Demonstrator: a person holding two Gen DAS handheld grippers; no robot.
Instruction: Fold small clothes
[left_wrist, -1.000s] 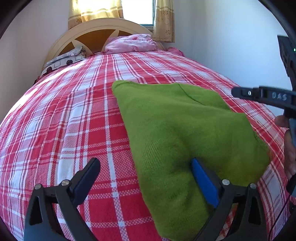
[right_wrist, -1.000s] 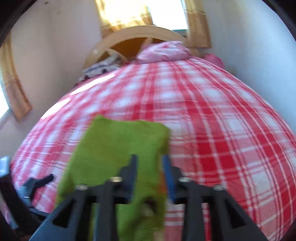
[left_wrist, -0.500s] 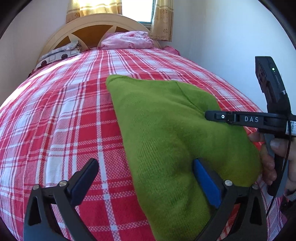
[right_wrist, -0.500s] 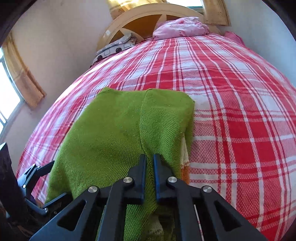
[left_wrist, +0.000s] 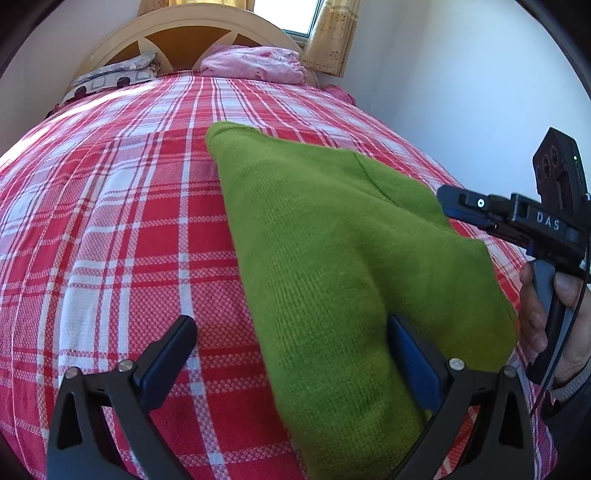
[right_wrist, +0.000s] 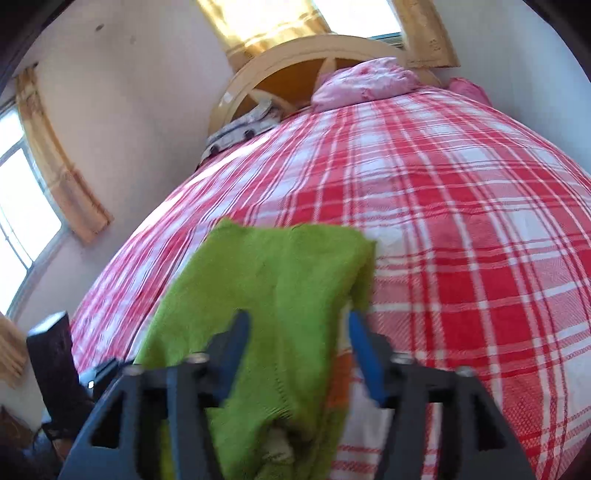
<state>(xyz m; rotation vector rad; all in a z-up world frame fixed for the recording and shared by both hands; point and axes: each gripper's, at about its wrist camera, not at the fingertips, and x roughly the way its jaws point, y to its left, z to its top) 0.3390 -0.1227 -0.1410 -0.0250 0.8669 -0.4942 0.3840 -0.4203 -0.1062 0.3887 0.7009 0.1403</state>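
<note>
The right claw (right_wrist: 297, 347) is opening with the green sweater (left_wrist: 332, 258) between its fingers but no longer pinched, the left claw (left_wrist: 291, 354) stands wide apart astride the sweater's near edge, and the folded sweater lies on the red plaid bed (left_wrist: 110, 221).

Black grippers w/ blue pads, silver screws, "DAS" marking, grey sleeve (left_wrist: 570, 384)
</note>
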